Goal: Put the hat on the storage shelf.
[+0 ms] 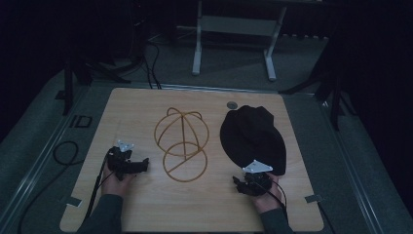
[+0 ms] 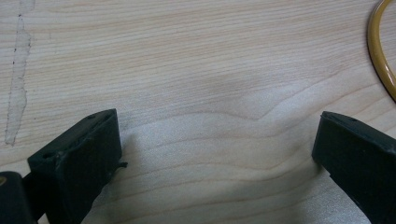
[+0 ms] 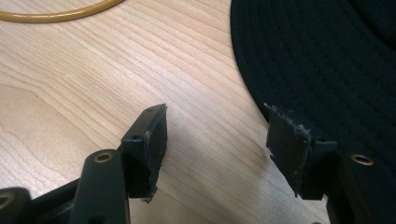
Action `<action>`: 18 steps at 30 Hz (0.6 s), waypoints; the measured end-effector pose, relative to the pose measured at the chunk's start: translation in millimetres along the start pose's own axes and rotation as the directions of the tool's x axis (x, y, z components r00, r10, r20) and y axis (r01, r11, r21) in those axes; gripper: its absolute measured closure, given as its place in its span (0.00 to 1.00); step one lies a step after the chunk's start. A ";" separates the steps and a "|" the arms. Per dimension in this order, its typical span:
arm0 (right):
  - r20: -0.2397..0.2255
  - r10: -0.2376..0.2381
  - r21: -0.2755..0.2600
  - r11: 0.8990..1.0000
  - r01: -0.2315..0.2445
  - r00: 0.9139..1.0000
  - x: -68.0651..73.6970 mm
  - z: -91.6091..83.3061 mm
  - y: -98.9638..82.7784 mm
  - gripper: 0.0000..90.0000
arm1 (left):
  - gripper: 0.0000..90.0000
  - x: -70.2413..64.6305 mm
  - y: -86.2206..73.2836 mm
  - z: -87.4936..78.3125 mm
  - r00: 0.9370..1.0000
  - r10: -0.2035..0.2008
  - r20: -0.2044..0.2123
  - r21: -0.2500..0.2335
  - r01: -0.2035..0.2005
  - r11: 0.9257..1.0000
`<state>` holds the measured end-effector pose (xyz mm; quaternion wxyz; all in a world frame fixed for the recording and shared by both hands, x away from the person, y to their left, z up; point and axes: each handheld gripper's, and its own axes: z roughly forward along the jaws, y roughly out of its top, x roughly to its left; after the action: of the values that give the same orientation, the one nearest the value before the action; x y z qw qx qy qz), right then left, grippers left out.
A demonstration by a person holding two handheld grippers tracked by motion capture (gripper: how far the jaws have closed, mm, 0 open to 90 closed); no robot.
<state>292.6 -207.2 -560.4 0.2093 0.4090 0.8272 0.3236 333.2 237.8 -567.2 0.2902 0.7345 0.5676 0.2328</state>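
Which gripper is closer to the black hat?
Right. The right gripper sits at the near brim of the black hat, jaws open beside its edge. The left gripper is across the table, beyond the wire hat stand.

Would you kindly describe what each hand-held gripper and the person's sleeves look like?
Each hand-held gripper, left and right, is black, topped by a pale grey three-cornered plate, with a black cable trailing back. The jaws are blocky black pads, worn at the edges, on arms with brass-coloured rivets. The sleeves look dark grey-green.

No readable text, labels, brands or numbers anywhere: tabletop plain wood, black hat unmarked.
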 end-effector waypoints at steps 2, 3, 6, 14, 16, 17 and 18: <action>0.006 0.012 0.003 1.000 -0.012 1.000 0.1 0.2 0.2 0.40 | 0.02 0.0 0.0 0.0 1.000 0.000 0.000 0.000 0.000 1.000; 0.008 0.041 0.008 0.999 -0.041 0.999 -0.3 0.9 0.5 0.39 | 0.02 0.0 0.0 0.0 1.000 0.000 0.000 0.000 0.000 1.000; 0.018 0.044 0.018 0.999 -0.045 0.999 0.9 0.4 1.4 0.39 | 0.02 0.0 0.0 0.0 1.000 0.000 0.000 0.000 0.000 1.000; -0.044 0.040 0.074 0.997 -0.037 0.998 -2.3 -1.1 7.2 0.51 | 0.02 0.0 0.0 0.0 1.000 0.000 0.000 0.001 0.000 1.000; -0.048 0.033 0.092 0.995 -0.029 0.998 -2.9 -2.4 8.7 0.51 | 0.02 0.0 0.0 0.0 1.000 0.000 0.000 0.001 0.000 1.000; -0.052 0.022 0.097 0.995 -0.017 0.998 -2.7 -3.2 9.6 0.51 | 0.02 0.0 0.0 0.0 1.000 0.000 0.000 0.000 0.000 1.000; -0.052 0.022 0.097 0.995 -0.017 0.998 -2.7 -3.2 9.6 0.51 | 0.02 0.0 0.0 0.0 1.000 0.000 0.000 0.000 0.000 1.000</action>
<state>297.4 -206.2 -551.1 0.1644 0.4179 0.8430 0.2961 333.2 237.8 -567.2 0.2901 0.7345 0.5676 0.2326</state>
